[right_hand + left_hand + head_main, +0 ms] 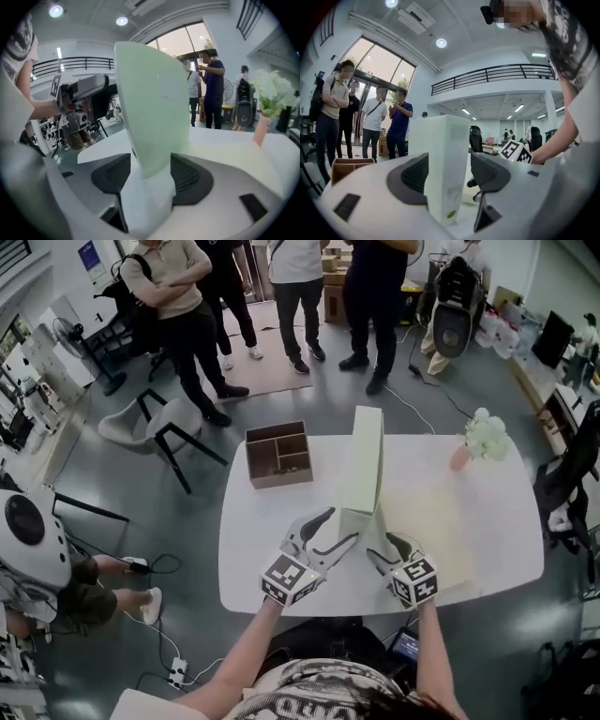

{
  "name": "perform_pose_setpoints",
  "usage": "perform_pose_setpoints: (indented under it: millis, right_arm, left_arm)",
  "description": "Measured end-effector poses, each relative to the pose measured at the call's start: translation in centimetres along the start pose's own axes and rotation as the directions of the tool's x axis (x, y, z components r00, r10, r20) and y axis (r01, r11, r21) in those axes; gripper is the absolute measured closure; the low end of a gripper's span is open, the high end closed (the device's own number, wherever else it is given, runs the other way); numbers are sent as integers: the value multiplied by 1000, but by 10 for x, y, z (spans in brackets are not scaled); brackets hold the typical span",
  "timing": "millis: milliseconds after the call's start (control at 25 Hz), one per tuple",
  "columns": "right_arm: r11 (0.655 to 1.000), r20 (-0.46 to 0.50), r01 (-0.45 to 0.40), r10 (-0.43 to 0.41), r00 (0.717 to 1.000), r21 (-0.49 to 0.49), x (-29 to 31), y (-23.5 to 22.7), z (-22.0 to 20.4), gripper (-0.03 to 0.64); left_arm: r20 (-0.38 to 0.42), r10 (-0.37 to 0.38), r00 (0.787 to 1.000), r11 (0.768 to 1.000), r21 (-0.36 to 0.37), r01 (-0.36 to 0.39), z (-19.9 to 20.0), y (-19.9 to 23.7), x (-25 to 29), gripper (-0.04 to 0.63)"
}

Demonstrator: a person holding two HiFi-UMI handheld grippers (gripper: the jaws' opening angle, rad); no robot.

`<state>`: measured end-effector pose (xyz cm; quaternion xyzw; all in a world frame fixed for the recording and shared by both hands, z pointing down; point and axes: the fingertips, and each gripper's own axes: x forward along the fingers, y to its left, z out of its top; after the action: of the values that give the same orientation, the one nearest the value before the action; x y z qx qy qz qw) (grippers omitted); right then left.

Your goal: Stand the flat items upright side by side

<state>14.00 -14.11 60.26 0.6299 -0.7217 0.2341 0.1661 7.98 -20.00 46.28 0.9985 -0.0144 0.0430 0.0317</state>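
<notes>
A tall, flat pale green box stands upright on edge at the middle of the white table. My left gripper grips its lower near corner from the left, and the box fills the gap between both pads. My right gripper holds the same box from the right, low down, with both pads pressed against it. A second flat cream item lies flat on the table just right of the box.
A brown wooden organiser with compartments sits at the table's far left. A pink vase with white flowers stands at the far right. Several people stand beyond the table, and a grey chair is to the left.
</notes>
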Motion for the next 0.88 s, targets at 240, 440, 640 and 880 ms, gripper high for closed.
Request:
perform_pose_setpoints:
  millis: [240,440,640,880]
  right_arm:
    - [983,-5,148,-149,989,106,-52,-41,-14,347]
    - [966,-12,205,-206,978,159,-84,-94,-15,345]
    - [958,-69,210,-200,977,195,-93,-159,-21,321]
    - [967,-124,113,-86,989,230,-80,-230,-25,277]
  left_arm:
    - [-77,9,997,995,-100,-17,-35,-8,-33,321]
    - [-197,-31,980,981,-193,-8,-81,-39,-34,321]
    - [-288,-60,956,946,-323,-38,-117,-76,-11,316]
    - [-331,-17,943,818,-547,-178,-152,-123,33,267]
